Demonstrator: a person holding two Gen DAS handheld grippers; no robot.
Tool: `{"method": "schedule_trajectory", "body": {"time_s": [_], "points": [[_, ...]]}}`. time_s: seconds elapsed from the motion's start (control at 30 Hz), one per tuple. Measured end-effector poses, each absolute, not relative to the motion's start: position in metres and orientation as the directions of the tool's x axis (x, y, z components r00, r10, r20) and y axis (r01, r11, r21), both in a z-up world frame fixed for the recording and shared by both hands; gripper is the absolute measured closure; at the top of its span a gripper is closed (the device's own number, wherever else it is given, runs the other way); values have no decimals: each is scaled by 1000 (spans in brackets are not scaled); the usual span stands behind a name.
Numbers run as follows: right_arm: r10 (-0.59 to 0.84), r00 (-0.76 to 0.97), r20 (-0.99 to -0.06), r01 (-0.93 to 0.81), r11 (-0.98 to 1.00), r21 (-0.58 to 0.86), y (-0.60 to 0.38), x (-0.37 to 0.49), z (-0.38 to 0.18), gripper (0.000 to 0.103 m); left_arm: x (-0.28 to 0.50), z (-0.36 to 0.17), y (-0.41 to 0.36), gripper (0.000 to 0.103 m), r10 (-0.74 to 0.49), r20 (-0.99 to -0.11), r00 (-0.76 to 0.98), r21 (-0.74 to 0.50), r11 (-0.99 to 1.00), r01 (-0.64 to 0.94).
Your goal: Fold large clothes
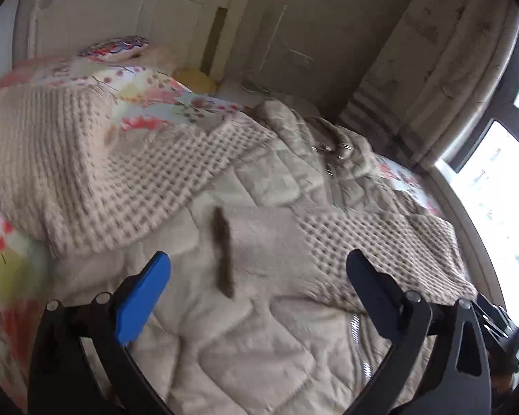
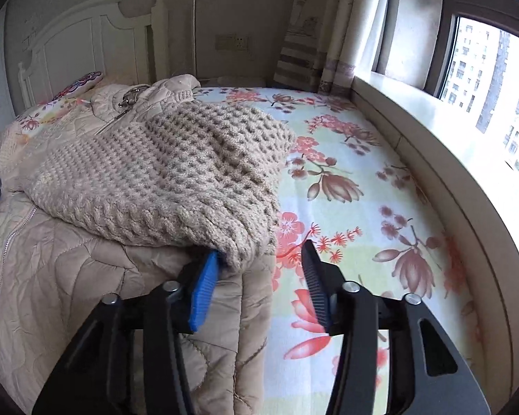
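Observation:
A beige quilted jacket [image 1: 266, 318] with chunky knit sleeves lies front up on the bed, zip [image 1: 358, 339] closed. One knit sleeve [image 1: 97, 180] lies folded across its chest at the left, the other [image 1: 391, 256] at the right. My left gripper [image 1: 259, 273] is open and empty, hovering above the jacket's middle. In the right wrist view the jacket [image 2: 62, 276] fills the left, its knit sleeve [image 2: 176, 173] lying across it. My right gripper [image 2: 259, 263] is open, jaws astride the sleeve cuff [image 2: 240, 247] at the jacket's right edge.
The bed has a floral sheet [image 2: 356, 186]. A white headboard [image 2: 86, 41] and patterned pillow [image 2: 83, 81] stand at the far end. A windowsill [image 2: 443, 145] and window run along the bed's right side, with curtains [image 2: 328, 27] in the corner.

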State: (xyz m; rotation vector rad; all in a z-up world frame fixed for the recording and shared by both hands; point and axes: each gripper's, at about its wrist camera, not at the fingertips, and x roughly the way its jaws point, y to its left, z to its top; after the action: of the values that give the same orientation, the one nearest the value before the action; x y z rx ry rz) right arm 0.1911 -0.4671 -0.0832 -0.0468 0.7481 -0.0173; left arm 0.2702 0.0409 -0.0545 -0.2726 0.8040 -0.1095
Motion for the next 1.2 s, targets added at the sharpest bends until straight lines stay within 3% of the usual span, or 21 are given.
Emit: {"method": "schedule_trajectory", "body": {"time_s": [0.07, 0.1, 0.13, 0.2, 0.23, 0.33, 0.43, 0.5, 0.6, 0.67, 0.7, 0.73, 0.77, 0.83, 0.97, 1.07, 1.2], "points": [[-18, 752, -659, -10, 999, -38, -464, 182, -77, 53, 293, -71, 52, 33, -264, -735, 624, -368, 929, -41], [-23, 758, -652, -8, 999, -44, -463, 179, -76, 53, 305, -85, 53, 55, -339, -757, 559, -435, 900, -42], [-32, 760, -650, -4, 999, -54, -461, 177, -76, 53, 313, -94, 52, 68, -382, -764, 520, -467, 884, -37], [-42, 757, -652, 5, 998, -58, -460, 175, -79, 53, 308, -92, 42, 72, -334, -761, 556, -396, 918, 10], [-36, 755, -655, 7, 999, -47, -460, 175, -81, 53, 304, -92, 37, 86, -317, -768, 556, -364, 931, 26], [-39, 750, -660, 18, 999, -38, -461, 179, -87, 53, 283, -82, 38, 94, -312, -741, 594, -360, 932, 41], [-55, 731, -680, 47, 998, -30, -466, 186, -94, 53, 256, -74, 43, 94, -316, -723, 614, -369, 929, 44], [-48, 726, -686, 59, 998, -8, -471, 188, -97, 53, 252, -82, 42, 94, -306, -756, 579, -345, 938, 45], [-36, 716, -698, 70, 997, 19, -478, 188, -100, 52, 255, -88, 42, 86, -285, -769, 572, -310, 949, 56], [-48, 704, -708, 74, 997, 6, -477, 186, -98, 51, 252, -79, 46, 53, -239, -748, 619, -291, 957, 17], [-64, 707, -704, 74, 997, -16, -475, 182, -94, 51, 246, -67, 48, 23, -207, -711, 672, -283, 959, -4], [-68, 716, -695, 73, 997, -22, -474, 177, -88, 51, 239, -55, 48, 16, -188, -661, 726, -281, 960, -7], [-54, 732, -679, 69, 998, -5, -476, 171, -79, 51, 233, -40, 42, 16, -177, -603, 778, -258, 966, 20], [-23, 773, -634, 63, 997, 40, -477, 164, -58, 51, 233, -26, 18, 16, -174, -586, 791, -168, 982, 92], [16, 828, -560, -1, 1000, 27, -453, 171, -31, 51, 257, -47, -24, 16, -176, -680, 712, -69, 982, 177], [38, 797, -602, -55, 998, -10, -428, 195, -43, 51, 279, -90, -32, 16, -179, -785, 594, -79, 978, 191], [-12, 697, -717, -60, 995, -75, -423, 225, -90, 52, 273, -99, -37, 12, -151, -776, 612, -19, 976, 216]]}}
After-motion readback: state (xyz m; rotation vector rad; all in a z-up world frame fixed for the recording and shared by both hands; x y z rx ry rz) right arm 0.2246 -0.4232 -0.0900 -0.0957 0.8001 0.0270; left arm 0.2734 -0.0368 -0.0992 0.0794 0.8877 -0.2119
